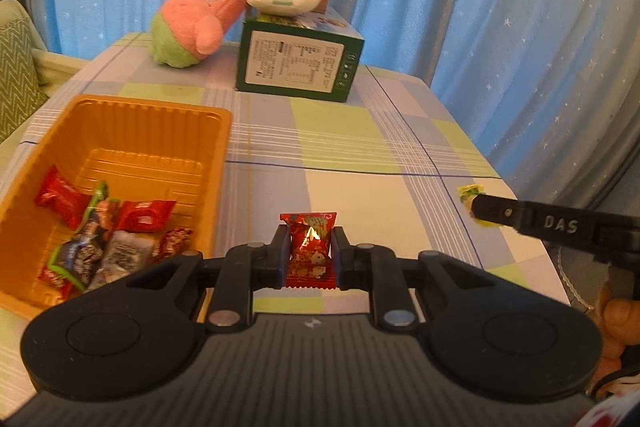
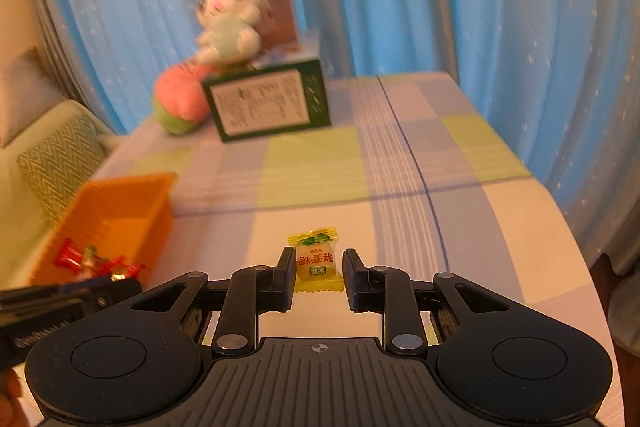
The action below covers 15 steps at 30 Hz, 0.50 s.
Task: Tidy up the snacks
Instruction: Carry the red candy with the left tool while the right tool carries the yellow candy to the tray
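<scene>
Snacks are sitting in three places: a heap of wrapped sweets is lying in the orange plastic tray [image 1: 132, 131] at the left of the desk [image 1: 360, 131], a red foil snack packet [image 1: 309, 249] is being held clenched by the left hand-held gripper [image 1: 309, 255] just right of the tray, and a small yellow wrapped candy [image 2: 317, 259] is lying flat on the checked cloth near the desk's right edge. The right hand-held gripper [image 2: 318, 277] is straddling that candy with its fingers released, one pad touching and the other a little apart. Closing unevenly could be pushing the slippery candy forward instead of pinching it. The red packet, gripped only by its thin sides, may be slipping or buckling during the carry to the tray.
</scene>
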{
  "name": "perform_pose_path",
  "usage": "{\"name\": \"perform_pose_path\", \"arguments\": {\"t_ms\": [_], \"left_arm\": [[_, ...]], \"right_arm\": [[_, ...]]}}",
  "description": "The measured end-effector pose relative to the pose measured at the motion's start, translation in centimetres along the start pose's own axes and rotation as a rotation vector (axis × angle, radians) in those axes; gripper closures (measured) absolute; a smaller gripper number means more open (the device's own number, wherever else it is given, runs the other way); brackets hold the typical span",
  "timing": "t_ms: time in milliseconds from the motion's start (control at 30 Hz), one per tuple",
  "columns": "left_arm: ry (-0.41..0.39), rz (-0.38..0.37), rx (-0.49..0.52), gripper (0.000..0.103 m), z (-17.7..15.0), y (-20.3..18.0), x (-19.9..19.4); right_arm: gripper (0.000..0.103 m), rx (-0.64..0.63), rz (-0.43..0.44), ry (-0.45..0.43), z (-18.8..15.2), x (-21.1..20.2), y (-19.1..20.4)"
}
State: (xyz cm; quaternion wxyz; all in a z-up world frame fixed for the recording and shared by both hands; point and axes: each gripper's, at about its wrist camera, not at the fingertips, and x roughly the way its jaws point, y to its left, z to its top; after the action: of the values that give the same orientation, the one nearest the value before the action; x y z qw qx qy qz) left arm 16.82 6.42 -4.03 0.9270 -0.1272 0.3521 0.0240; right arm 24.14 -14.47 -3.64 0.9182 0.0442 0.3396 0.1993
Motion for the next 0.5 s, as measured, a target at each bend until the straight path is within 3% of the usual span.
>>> {"name": "perform_pose_path", "arguments": {"t_ms": [500], "left_arm": [[-0.051,0.084,-0.034,0.084,-0.2,5.5,-7.5]], "right_arm": [[0.078,-0.031,0.123,-0.006,-2.0,-2.8,8.9]]}}
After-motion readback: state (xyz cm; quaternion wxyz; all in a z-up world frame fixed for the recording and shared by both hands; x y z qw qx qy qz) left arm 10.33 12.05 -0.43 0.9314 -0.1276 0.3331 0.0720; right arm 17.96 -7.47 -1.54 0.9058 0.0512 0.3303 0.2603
